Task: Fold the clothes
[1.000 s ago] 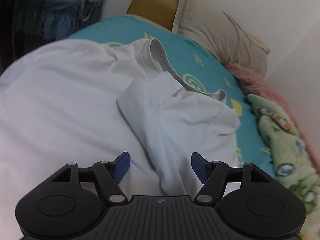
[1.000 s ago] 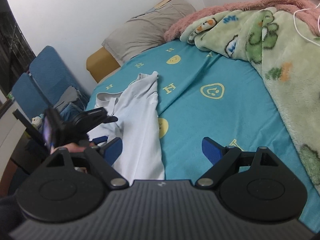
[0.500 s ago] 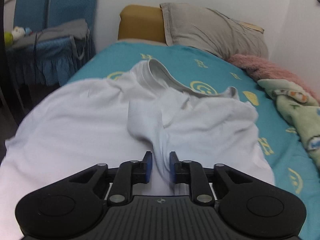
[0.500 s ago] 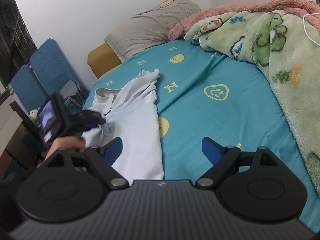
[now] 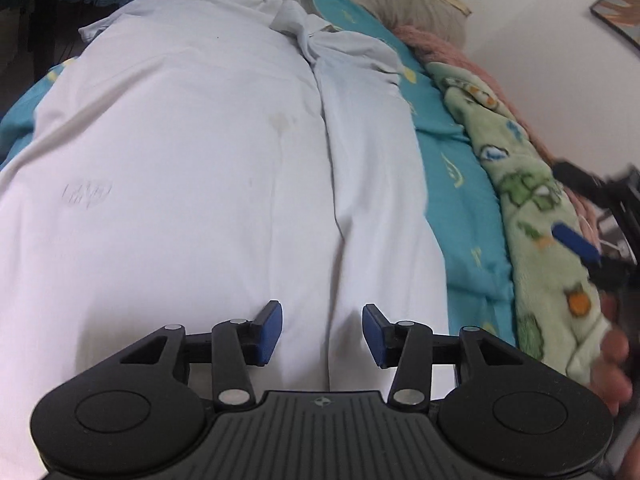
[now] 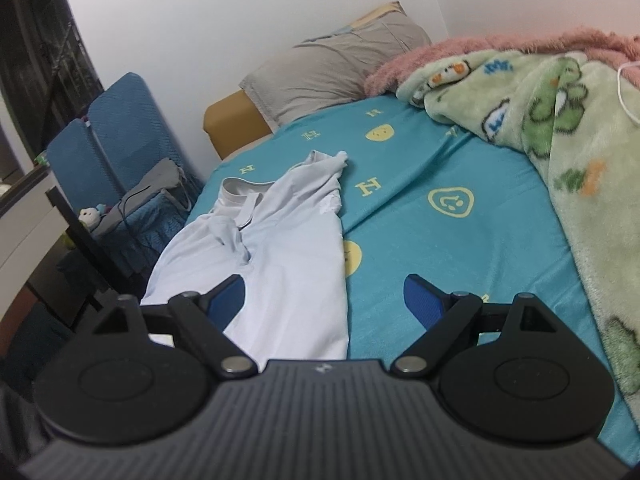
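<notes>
A white T-shirt (image 5: 200, 184) lies spread on the teal bedsheet, collar at the far end, with its right side folded over the body along a lengthwise crease (image 5: 332, 152). It also shows in the right wrist view (image 6: 280, 256). My left gripper (image 5: 322, 334) is open and empty just above the shirt's near hem, straddling the crease. My right gripper (image 6: 324, 302) is open and empty over the shirt's right edge and the sheet; it appears blurred at the right of the left wrist view (image 5: 576, 240).
A teal bedsheet (image 6: 440, 240) with yellow prints covers the bed. A green and pink fleece blanket (image 6: 568, 128) is heaped along the right side. A grey pillow (image 6: 336, 68) lies at the head. Blue chairs (image 6: 112, 128) with clutter stand left of the bed.
My left gripper was shut on the folded sleeve half a second ago; it has let go, opened and drawn back to the hem. The sleeve fold now lies flat. The right gripper stayed open.
</notes>
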